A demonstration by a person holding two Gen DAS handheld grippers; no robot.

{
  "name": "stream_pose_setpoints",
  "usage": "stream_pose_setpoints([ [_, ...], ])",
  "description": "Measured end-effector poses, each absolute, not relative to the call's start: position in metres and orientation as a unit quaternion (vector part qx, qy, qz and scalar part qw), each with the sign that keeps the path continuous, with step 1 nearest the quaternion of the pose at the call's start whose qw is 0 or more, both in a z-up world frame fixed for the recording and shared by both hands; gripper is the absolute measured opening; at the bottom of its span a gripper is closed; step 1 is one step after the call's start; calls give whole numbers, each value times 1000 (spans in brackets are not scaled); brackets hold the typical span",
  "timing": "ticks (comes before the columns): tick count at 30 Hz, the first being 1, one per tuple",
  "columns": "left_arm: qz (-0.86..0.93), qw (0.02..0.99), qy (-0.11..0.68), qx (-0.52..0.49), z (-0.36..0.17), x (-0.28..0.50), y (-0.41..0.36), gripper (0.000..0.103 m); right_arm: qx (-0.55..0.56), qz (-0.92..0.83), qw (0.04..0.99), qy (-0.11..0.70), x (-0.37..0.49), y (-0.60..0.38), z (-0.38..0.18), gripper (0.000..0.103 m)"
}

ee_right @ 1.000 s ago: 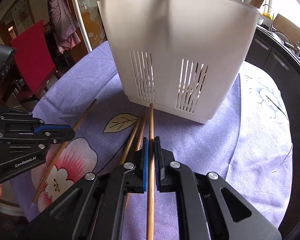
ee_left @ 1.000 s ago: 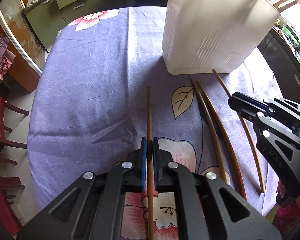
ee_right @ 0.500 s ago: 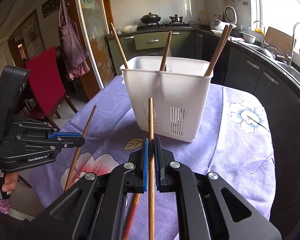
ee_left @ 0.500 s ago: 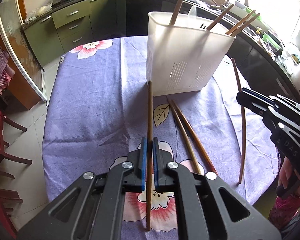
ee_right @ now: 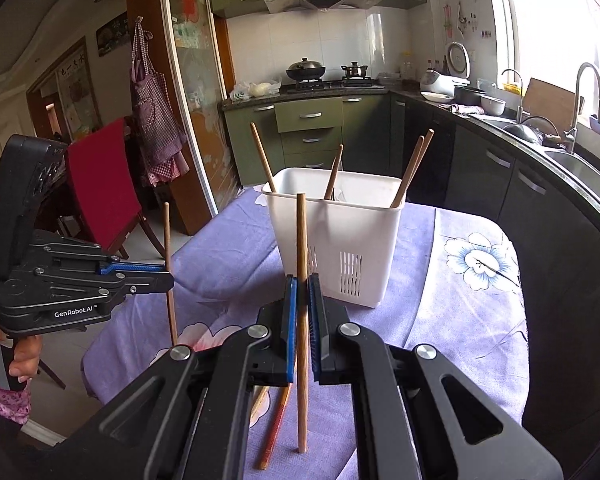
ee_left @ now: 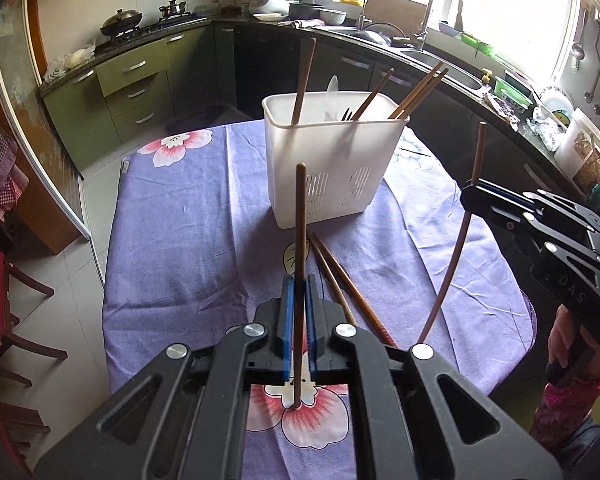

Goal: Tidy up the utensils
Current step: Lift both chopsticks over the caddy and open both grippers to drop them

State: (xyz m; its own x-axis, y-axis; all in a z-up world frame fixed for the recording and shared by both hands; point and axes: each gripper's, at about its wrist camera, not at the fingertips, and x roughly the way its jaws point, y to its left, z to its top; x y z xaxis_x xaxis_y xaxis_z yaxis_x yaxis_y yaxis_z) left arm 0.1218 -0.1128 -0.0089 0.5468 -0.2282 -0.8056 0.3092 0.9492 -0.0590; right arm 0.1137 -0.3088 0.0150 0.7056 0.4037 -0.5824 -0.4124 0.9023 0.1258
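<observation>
My left gripper [ee_left: 297,284] is shut on a brown chopstick [ee_left: 299,216], held upright above the table. My right gripper [ee_right: 302,284] is shut on a lighter wooden chopstick [ee_right: 301,236], also lifted clear of the cloth. Each gripper shows in the other's view: the right gripper [ee_left: 470,196] with its chopstick [ee_left: 456,248], the left gripper [ee_right: 168,276] with its chopstick [ee_right: 167,240]. Ahead stands a white slotted utensil holder [ee_left: 332,168] [ee_right: 340,236] with several chopsticks leaning inside. Two more chopsticks [ee_left: 340,272] [ee_right: 276,424] lie on the cloth near me.
The table wears a purple floral cloth [ee_left: 180,240] [ee_right: 460,320]. A red chair [ee_right: 100,184] stands left of the table. Kitchen counters with a sink [ee_left: 432,56] and stove [ee_right: 324,76] ring the far side. A person's hand [ee_right: 20,356] holds the left gripper's handle.
Both grippers rose from the cloth, each lifting its chopstick off the table and tilting it upright. The holder now sits farther below and ahead, its rim in view.
</observation>
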Motion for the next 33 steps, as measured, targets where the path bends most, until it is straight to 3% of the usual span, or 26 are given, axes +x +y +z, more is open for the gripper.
stream_pose_setpoints([
  [11,-166,886,430,44,14,132,-122,5,-6,225,931,288,115,-303,43,6],
  [33,-218,904,363,67,121,160,-157,5,-6,218,950,224,148,-313,176,6],
])
